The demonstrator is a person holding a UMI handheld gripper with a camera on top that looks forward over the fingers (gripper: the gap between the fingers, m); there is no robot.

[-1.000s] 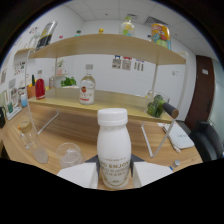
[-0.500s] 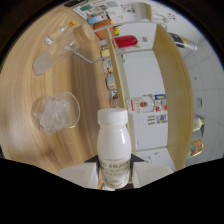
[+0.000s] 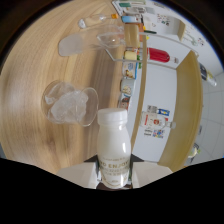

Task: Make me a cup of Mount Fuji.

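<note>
Looking along the fingers, I had the gripper [image 3: 114, 176] pinching a capped milk bottle [image 3: 113, 145], tipped beside the ice-filled glass [image 3: 69, 104] on the wooden tabletop [image 3: 35, 60]. Ice was in; milk was unpoured, I judged. Another clear glass [image 3: 112, 37] near the tabletop's far edge looked empty.
</note>
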